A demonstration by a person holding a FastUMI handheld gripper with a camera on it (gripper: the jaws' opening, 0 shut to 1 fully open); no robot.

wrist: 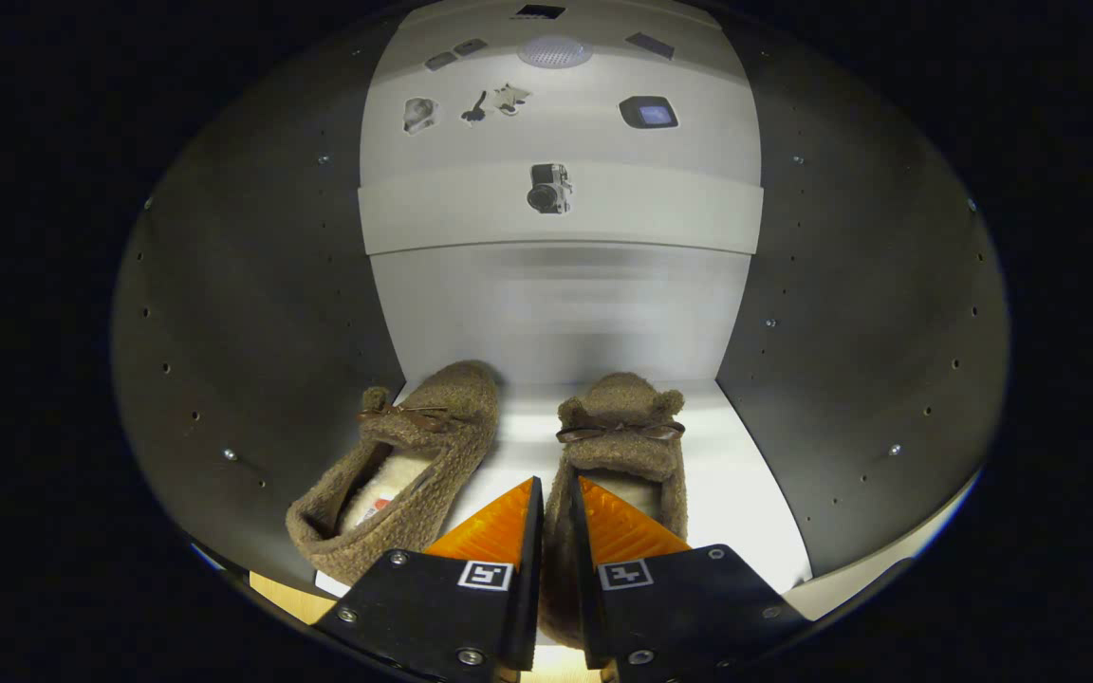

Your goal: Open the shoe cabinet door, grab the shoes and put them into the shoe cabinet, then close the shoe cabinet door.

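Resting inside the shoe cabinet [252, 313], both shoes sit on its floor: left shoe [404, 465] released, right shoe's [622, 446] side wall clamped by the jaws (release pending); closing the door remains.

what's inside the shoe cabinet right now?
Two fuzzy brown slippers on the white shelf: left slipper angled, right slipper with its side wall pinched by the gripper. The fingers cover that slipper's heel, so its inside there can't be seen.
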